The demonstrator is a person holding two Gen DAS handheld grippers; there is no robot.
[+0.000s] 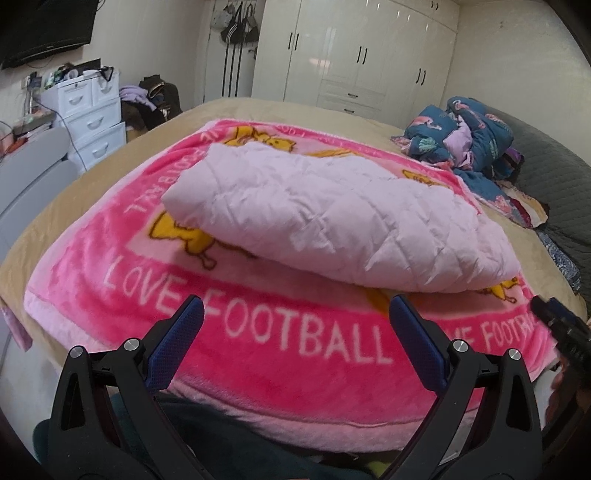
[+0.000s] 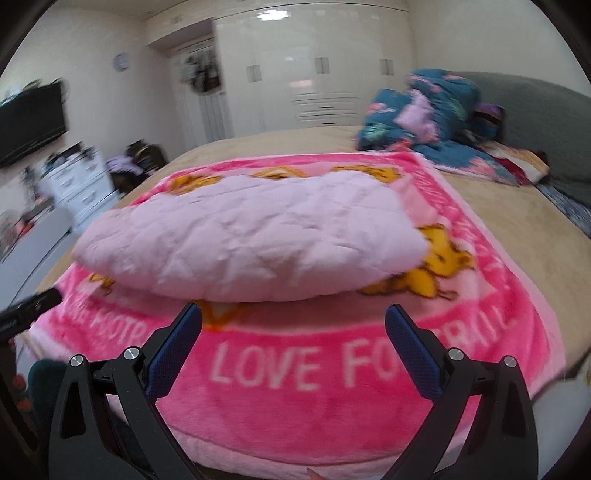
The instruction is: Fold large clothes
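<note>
Seen only from the left wrist: hooks with bags (image 1: pixel 238 24) beside the wardrobe (image 1: pixel 354 55), sharp cupboard handles, and a dark tip of the right gripper (image 1: pixel 561 328) at the right edge over the blanket's border. Seen only from the right wrist: a round wall clock (image 2: pixel 121 61), more of the grey headboard (image 2: pixel 535 122), a dark bar of the left gripper (image 2: pixel 29 308) poking in at the left edge, and what looks like a fingertip (image 2: pixel 314 472) at the bottom; much of this view blurred. In both: a television (image 1: pixel 44 29) on the wall, white drawers (image 1: pixel 92 118), a heap of blue patterned bedding (image 1: pixel 461 136) near the headboard. Folded pale pink quilted garment (image 1: pixel 332 218) lying on top of the pink "LOVE FOOTBALL" blanket (image 1: pixel 288 339), itself spread over the tan bed (image 1: pixel 44 221). Long axis of the garment running across the bed, left to right in both views, slanting a little from far left to near right in the left view; rounded folded edge turned toward the cameras. Both grippers held low at the near edge of the bed, aimed forward over the blanket toward the garment, side by side, clear of the cloth. Left gripper (image 1: pixel 295 310) with fingers wide apart, nothing between them. Right gripper (image 2: pixel 293 314) likewise spread wide and empty.
</note>
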